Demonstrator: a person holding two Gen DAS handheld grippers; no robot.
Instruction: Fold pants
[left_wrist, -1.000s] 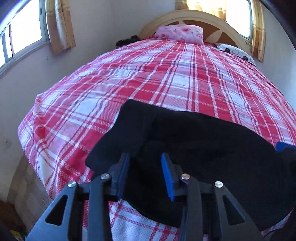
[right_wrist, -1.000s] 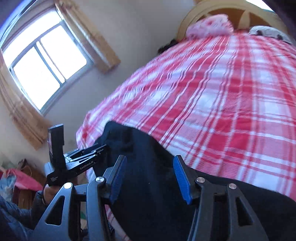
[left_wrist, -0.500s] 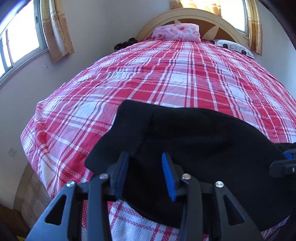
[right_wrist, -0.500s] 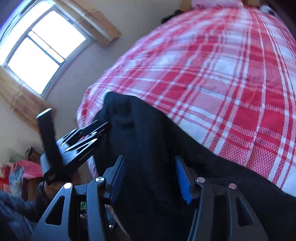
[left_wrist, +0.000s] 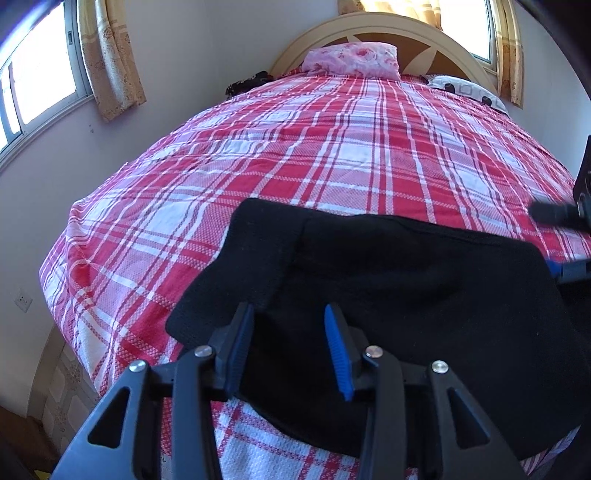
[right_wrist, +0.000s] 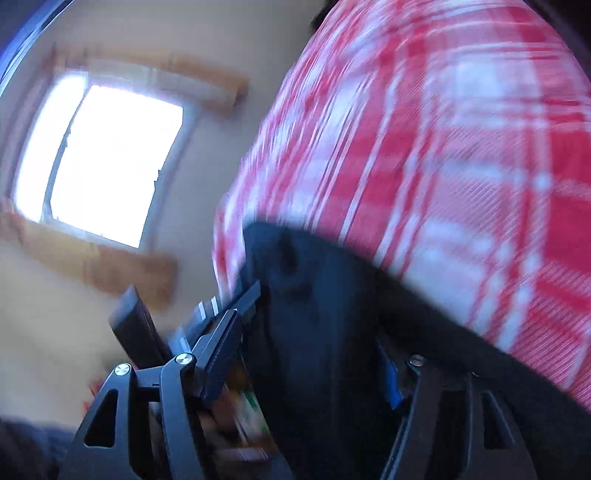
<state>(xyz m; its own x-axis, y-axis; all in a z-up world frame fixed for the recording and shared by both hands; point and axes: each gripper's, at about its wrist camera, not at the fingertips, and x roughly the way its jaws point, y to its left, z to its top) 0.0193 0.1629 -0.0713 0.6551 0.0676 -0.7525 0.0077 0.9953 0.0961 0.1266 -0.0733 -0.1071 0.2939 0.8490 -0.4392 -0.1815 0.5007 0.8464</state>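
Black pants (left_wrist: 406, 295) lie in a flattened heap across the near end of a bed (left_wrist: 332, 147) covered in a red and white plaid bedspread, with part of the fabric reaching the near edge. From the left wrist view, the left hand-held gripper (left_wrist: 290, 347) hangs over the left end of the garment, its blue-padded jaws easing apart to a narrow gap with black cloth under and between them but not pinched. The right hand-held gripper (right_wrist: 314, 354) sits at the other end; its jaws are opening and fairly wide, with dark fabric between them, though this view is badly blurred, so contact with the pads is uncertain. One risk: with neither gripper clamping, the fabric near the edge could slide off the bed. Another: closing on bunched cloth might catch several layers and fold the pants crookedly. No containers appear in either view; a pink pillow (left_wrist: 351, 59) rests at the headboard (left_wrist: 436, 40).
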